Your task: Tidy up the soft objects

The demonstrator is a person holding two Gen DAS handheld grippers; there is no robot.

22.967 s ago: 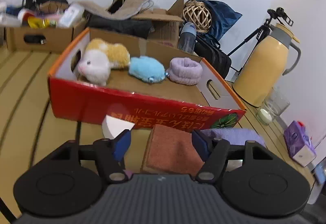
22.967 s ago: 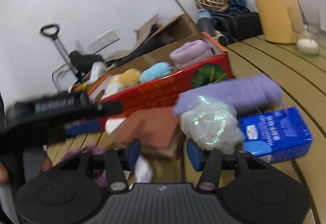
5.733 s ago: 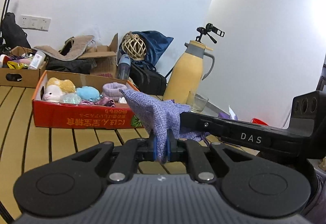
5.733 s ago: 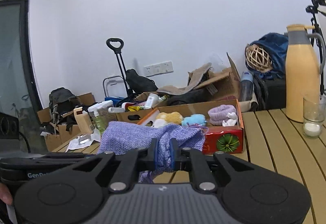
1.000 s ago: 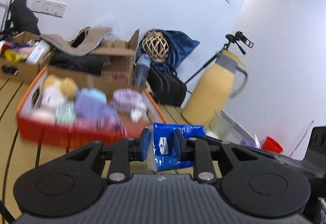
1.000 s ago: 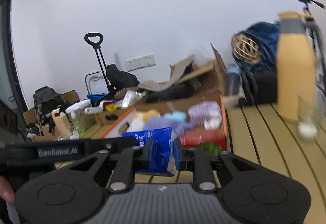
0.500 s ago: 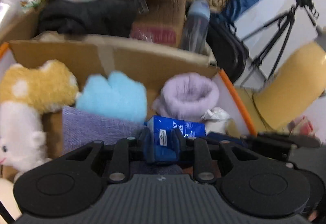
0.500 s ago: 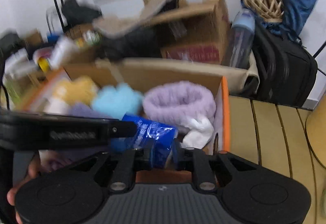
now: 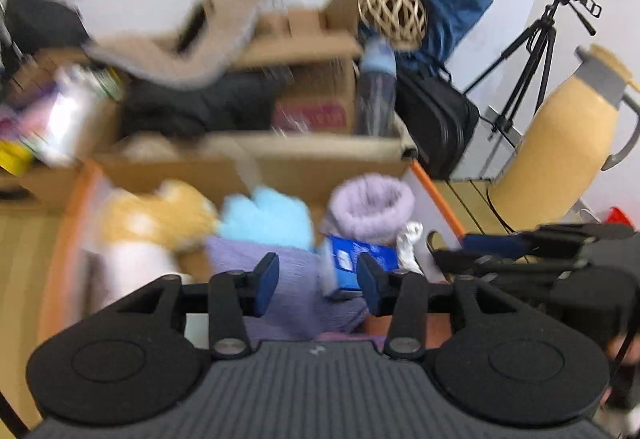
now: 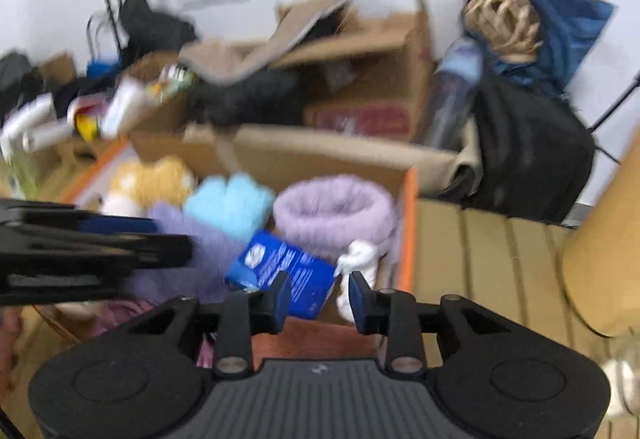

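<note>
Blue tissue pack (image 10: 282,273) in box (image 10: 409,223), both hand-held grippers just opened, clear

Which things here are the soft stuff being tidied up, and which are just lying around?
Part of the job:
blue tissue pack
lilac cloth
blue plush
purple fluffy ring
yellow plush
orange-edged box holding them all
left gripper and right gripper, jaws just opened

Just lying about:
yellow jug
tripod
wicker ball
black bag
</note>
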